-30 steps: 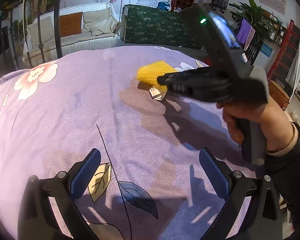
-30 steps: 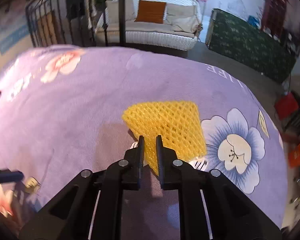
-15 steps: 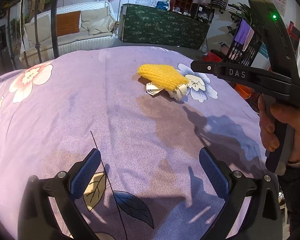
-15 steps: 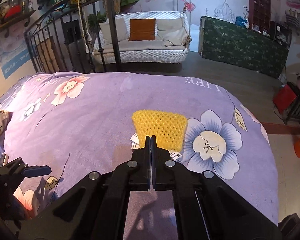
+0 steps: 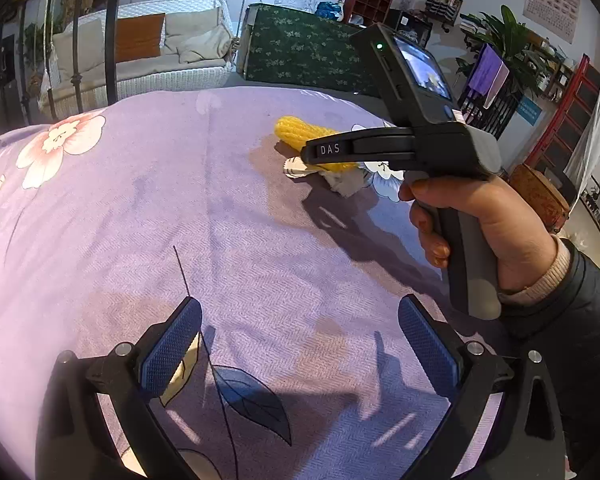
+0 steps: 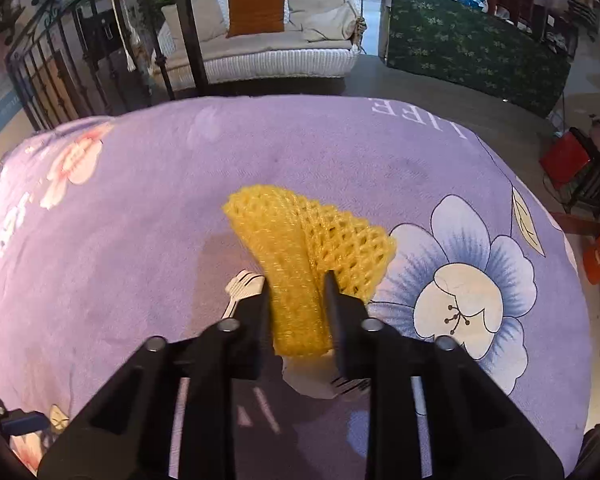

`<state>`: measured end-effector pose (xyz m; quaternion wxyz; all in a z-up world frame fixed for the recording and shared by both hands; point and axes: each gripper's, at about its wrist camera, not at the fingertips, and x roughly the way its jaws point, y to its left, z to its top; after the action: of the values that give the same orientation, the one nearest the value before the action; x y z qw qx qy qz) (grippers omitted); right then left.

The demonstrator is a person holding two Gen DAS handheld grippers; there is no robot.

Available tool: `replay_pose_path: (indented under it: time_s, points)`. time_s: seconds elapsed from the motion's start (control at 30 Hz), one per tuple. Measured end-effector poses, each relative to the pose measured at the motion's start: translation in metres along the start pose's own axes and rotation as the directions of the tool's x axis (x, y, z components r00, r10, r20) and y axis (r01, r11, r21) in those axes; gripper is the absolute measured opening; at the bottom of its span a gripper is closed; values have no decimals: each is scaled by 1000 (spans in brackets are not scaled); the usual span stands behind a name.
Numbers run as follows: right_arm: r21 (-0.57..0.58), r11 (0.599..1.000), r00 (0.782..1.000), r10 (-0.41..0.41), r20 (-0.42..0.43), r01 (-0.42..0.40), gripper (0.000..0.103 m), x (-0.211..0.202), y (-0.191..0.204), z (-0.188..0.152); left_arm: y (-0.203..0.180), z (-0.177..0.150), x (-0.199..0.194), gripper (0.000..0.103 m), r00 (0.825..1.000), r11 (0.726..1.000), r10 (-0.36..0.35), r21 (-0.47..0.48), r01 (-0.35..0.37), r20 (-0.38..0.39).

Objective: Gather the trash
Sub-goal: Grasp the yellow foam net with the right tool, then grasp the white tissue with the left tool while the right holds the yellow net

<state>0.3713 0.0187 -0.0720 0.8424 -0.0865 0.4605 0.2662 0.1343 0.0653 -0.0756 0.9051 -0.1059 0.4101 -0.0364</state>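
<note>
Our right gripper (image 6: 296,292) has just been opening, and the yellow net (image 6: 300,248) now sits bunched between its fingers, apparently pinched at the near end. The net lies on the purple cloth (image 6: 140,200), its length running away from us toward the blue flower. Our left gripper (image 5: 300,344) hangs wide open and empty, well apart, so the right hand is nearer.

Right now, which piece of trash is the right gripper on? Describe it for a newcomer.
On the purple floral cloth, beside the big blue-and-white printed flower, lies a yellow foam net sleeve. White paper scraps lie under it; only the sleeve is bright yellow mesh.
</note>
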Motion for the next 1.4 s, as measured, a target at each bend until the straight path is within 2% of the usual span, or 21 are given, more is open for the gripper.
replay_pose_path:
  time_s: [0.1,0.23,0.4,0.57,0.7,0.87,1.0,1.1,1.17,1.2,1.3,1.37,1.4]
  points:
    - [32,999,998,28,57,-29,12,-22,-4,1,-2,0,1,97,1000,1000,-8,5,8,-2]
    - [61,995,990,70,123,-78,11,-58,-10,-3,-6,3,3,97,1000,1000,-12,20,12,-2]
    - [92,989,983,96,159,-112,11,-93,-20,-17,-7,14,6,97,1000,997,7,79,-9,23]
    - [91,991,978,78,192,-97,12,-120,-30,-38,-5,29,19,97,1000,989,9,145,-11,15]
    - [124,987,979,72,193,-97,12,-136,-46,-59,-10,45,43,97,1000,971,13,239,-12,-6]
    - [169,982,980,47,194,-80,12,-153,-65,-86,-21,66,70,96,999,955,32,296,-28,-9]
    - [206,977,981,22,193,-62,12,-163,-78,-105,-32,84,90,96,999,965,-31,260,37,-28]
    - [234,971,983,9,181,-52,12,-166,-88,-117,-46,93,99,95,1000,964,-18,266,13,16]
    - [256,965,985,4,170,-48,12,-168,-93,-126,-59,93,103,95,999,948,0,317,-12,37]
    - [266,963,986,4,164,-48,12,-168,-96,-130,-65,94,106,93,999,931,17,365,-29,37]
    - [289,956,988,2,154,-47,12,-171,-104,-141,-81,94,111,90,997,860,61,503,-80,54]
    - [305,951,989,1,151,-48,12,-171,-107,-146,-87,94,120,90,996,807,90,584,-86,22]
    - [314,948,989,3,149,-50,12,-171,-109,-149,-86,96,127,89,994,793,112,602,-96,11]
